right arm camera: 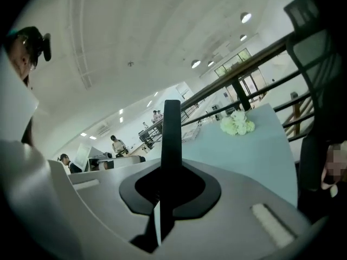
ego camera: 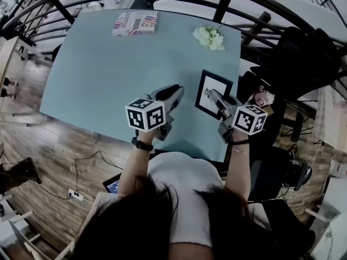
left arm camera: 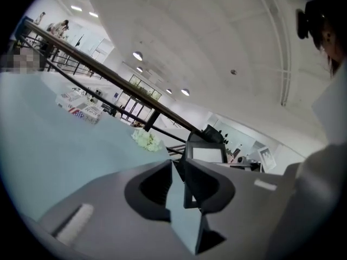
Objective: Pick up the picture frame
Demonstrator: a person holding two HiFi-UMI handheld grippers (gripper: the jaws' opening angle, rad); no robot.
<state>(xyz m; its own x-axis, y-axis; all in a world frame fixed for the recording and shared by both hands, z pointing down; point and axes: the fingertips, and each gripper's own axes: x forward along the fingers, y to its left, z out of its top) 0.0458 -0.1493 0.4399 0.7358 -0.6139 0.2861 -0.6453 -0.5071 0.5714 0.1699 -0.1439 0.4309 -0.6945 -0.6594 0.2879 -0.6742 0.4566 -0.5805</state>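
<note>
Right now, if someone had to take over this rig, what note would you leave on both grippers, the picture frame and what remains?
Right gripper: jaws shut on the edge of the picture frame, which shows edge-on between them in the right gripper view.
Left gripper: jaws apart, nothing between them, just left of the frame.
Frame: near the right side of the table, tilted; it looks raised off the surface, though I can't be sure.
Flowers and book: at the far end.
Done: frame grasped.
Left: finish the lift and hold it steady.
</note>
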